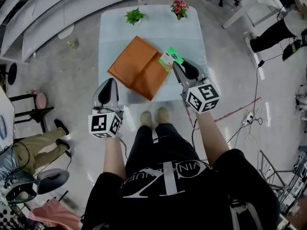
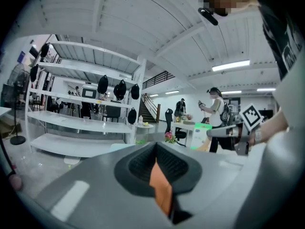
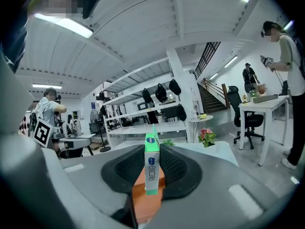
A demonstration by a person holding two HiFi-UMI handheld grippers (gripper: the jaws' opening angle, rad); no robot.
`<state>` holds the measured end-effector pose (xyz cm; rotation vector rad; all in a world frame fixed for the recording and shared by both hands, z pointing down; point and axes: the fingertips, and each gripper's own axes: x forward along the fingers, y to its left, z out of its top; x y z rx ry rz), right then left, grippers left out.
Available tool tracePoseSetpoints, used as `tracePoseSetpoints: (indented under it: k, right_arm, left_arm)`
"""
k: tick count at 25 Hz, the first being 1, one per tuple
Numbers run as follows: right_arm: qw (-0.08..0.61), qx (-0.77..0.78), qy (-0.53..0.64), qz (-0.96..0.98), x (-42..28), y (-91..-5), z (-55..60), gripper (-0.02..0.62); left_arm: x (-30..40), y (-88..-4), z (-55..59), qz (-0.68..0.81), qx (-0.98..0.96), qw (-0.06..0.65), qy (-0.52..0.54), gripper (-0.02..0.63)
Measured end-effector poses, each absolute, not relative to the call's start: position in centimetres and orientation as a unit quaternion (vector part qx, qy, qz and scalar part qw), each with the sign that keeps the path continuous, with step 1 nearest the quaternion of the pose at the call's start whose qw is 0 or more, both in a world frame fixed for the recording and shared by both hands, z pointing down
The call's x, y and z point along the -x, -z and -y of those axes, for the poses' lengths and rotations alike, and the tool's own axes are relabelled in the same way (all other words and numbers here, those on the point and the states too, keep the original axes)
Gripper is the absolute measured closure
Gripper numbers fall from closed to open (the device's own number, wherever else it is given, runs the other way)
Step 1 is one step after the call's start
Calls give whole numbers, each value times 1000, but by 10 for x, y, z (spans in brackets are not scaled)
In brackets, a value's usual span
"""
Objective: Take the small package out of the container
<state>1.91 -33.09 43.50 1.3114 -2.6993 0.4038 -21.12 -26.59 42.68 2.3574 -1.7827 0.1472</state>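
Note:
A small green-and-white package hangs just above the table past the right edge of a flat orange envelope. My right gripper is shut on the package. In the right gripper view the package stands upright between the dark pads, with the orange envelope below it. My left gripper hovers by the envelope's near-left corner with its jaws shut and empty. In the left gripper view only a sliver of the orange envelope shows under the pads.
On the white table, a green plant and a pink-flowered plant stand at the far edge. My shoes sit at the near edge. Another person sits at lower left. Cables lie on the floor to the right.

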Motion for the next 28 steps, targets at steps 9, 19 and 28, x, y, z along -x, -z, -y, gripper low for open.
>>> tracePoseSetpoints:
  k: [9, 19, 28]
  right_arm:
    - [40, -441, -123, 888, -16, -410, 333, 497]
    - [23, -449, -110, 887, -14, -386, 346, 497]
    - [11, -452, -90, 887, -18, -360, 344, 497]
  left_arm:
    - [222, -401, 271, 609, -789, 67, -44, 606]
    - [221, -373, 285, 609, -791, 29, -48, 606]
    - [232, -343, 289, 621, -783, 14, -19, 606]
